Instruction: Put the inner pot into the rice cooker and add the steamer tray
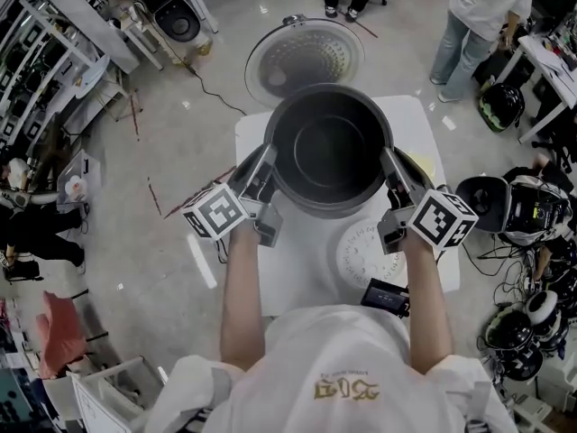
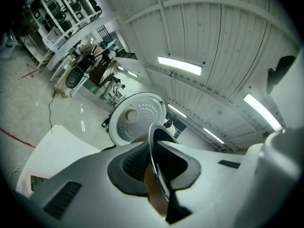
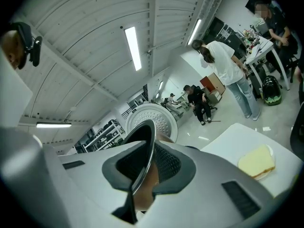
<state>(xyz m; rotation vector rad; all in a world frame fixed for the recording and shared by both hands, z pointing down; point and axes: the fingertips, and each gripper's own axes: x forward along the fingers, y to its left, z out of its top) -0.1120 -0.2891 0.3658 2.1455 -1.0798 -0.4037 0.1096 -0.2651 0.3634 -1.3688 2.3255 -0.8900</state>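
Note:
The dark inner pot [image 1: 329, 147] hangs above the white table [image 1: 302, 269], gripped by its rim on both sides. My left gripper [image 1: 268, 156] is shut on the pot's left rim [image 2: 153, 141]. My right gripper [image 1: 389, 161] is shut on the right rim [image 3: 148, 137]. Beyond the pot, the rice cooker's open round lid [image 1: 305, 59] faces me; the pot hides the cooker's body. That lid [image 2: 137, 118] also shows past the jaws in both gripper views. The white perforated steamer tray [image 1: 370, 253] lies flat on the table under my right forearm.
A yellow cloth [image 3: 256, 161] lies on the table's right side, and a small black device [image 1: 386, 296] sits at its near edge. People stand and sit on the floor beyond the table [image 1: 473, 16]. Shelving and other cookers line the room's sides.

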